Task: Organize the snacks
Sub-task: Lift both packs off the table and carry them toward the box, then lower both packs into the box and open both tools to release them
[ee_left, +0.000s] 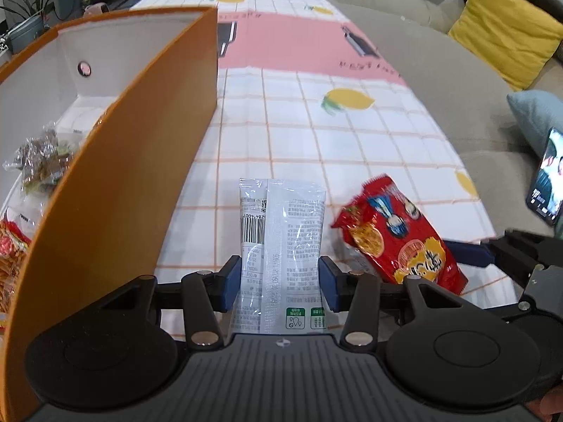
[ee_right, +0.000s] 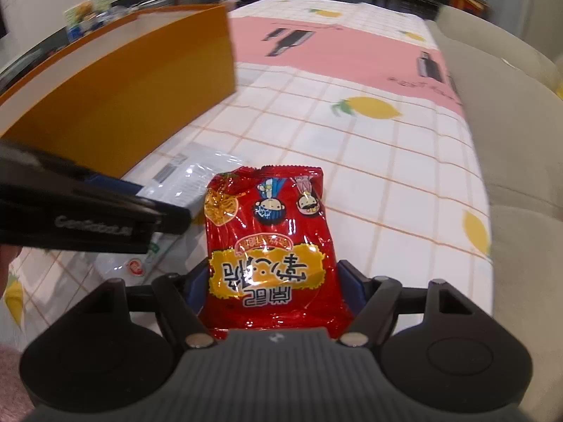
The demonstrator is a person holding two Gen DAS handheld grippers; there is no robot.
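Observation:
My left gripper is shut on a white printed snack packet, held just above the checked tablecloth. My right gripper is shut on a red snack bag with cartoon faces. In the left wrist view the red bag lies just right of the white packet, with the right gripper behind it. In the right wrist view the white packet shows to the left, partly hidden by the left gripper's body. An orange box with a white inside stands to the left.
The orange box holds several snacks: a clear bag of brown pieces and an orange-red pack. A beige sofa with a yellow cushion and a blue cushion runs along the right. A phone leans there.

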